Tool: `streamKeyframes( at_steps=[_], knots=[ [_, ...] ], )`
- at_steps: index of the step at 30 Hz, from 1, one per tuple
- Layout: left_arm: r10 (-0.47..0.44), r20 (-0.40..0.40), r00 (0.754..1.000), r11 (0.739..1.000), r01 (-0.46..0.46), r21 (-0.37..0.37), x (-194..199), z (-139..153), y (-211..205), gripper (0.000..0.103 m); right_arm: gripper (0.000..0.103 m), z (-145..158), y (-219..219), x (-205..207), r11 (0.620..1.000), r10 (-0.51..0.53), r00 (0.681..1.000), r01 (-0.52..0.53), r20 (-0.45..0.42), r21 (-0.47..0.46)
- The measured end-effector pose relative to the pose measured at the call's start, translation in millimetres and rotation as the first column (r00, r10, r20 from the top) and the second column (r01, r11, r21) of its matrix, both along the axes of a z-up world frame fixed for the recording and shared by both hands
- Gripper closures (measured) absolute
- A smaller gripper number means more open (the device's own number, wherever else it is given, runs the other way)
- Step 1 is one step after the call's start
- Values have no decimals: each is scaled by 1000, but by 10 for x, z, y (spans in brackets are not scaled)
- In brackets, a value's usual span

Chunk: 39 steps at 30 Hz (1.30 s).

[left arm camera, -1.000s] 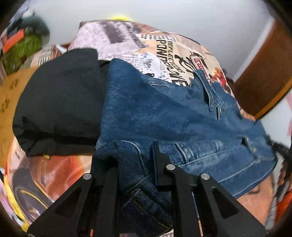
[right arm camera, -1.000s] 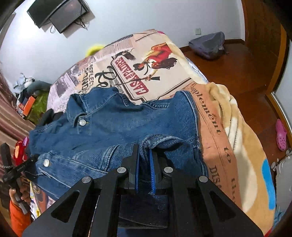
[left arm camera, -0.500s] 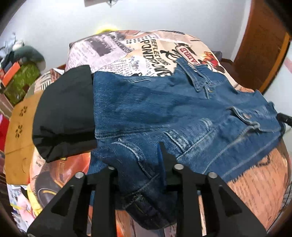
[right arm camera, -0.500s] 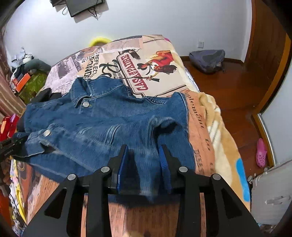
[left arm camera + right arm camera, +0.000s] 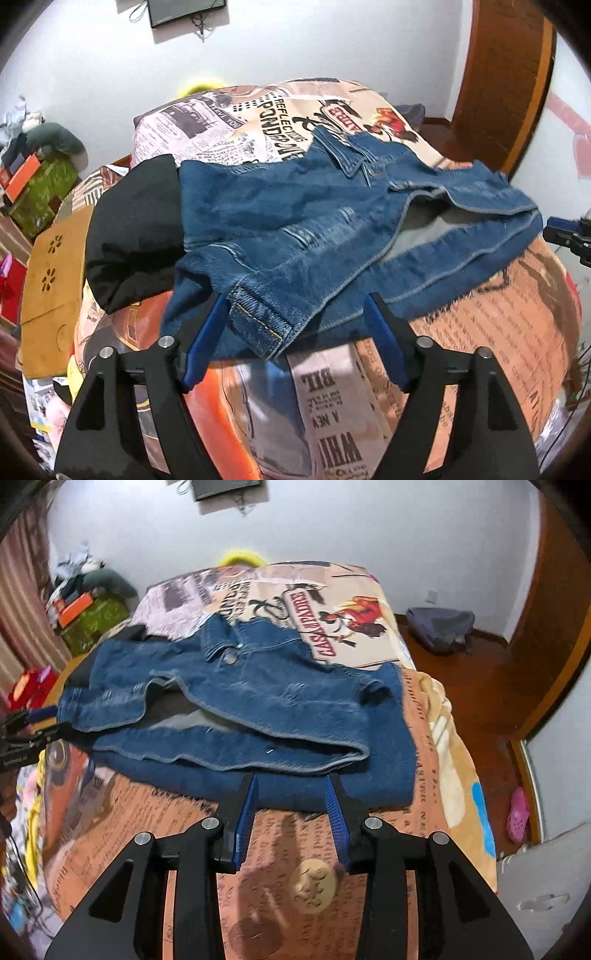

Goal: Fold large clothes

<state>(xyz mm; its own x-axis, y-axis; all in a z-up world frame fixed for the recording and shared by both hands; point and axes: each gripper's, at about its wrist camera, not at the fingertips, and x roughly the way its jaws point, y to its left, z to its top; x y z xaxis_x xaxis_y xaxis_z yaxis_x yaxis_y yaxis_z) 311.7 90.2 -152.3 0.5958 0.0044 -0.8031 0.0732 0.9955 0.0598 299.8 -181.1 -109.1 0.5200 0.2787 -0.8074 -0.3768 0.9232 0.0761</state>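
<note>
A blue denim jacket (image 5: 332,229) lies spread on the bed, collar toward the far wall, front panel gaping near the hem; it also shows in the right wrist view (image 5: 258,709). My left gripper (image 5: 295,306) is open and empty, its jaws either side of a sleeve cuff (image 5: 262,325) that lies on the bed at the jacket's near left corner. My right gripper (image 5: 291,786) is open and empty, just short of the jacket's near hem. Each gripper shows at the edge of the other's view.
A black garment (image 5: 136,221) lies left of the jacket, partly under it. The bed carries a newspaper-print blanket (image 5: 184,830). A brown cardboard piece (image 5: 51,269) sits at the bed's left. A wooden floor with a grey bag (image 5: 439,627) lies to the right.
Both grippers opened and let go of the jacket, then drew back and up from it. The jacket has dropped flat on the bed.
</note>
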Motion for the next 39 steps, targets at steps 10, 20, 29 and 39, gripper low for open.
streamKeyframes(
  at_steps=[10,20,29,39],
  knots=[
    [-74,22,997,997,73,32,-288,-71,-252,23,69,-261,480,-119,984,162,985,-165,-60,-63],
    [-15,-6,1000,1000,15,-11,-370,-74,35,22,69,-405,618,-124,981,186,978,-190,-91,-37],
    [12,-63,998,991,-20,-135,-306,-247,278,50,69,-431,523,-54,988,153,983,-155,-101,-14],
    [-123,-137,983,991,115,-64,250,-509,-117,70,69,-530,612,150,982,178,971,-186,-162,-40]
  ],
)
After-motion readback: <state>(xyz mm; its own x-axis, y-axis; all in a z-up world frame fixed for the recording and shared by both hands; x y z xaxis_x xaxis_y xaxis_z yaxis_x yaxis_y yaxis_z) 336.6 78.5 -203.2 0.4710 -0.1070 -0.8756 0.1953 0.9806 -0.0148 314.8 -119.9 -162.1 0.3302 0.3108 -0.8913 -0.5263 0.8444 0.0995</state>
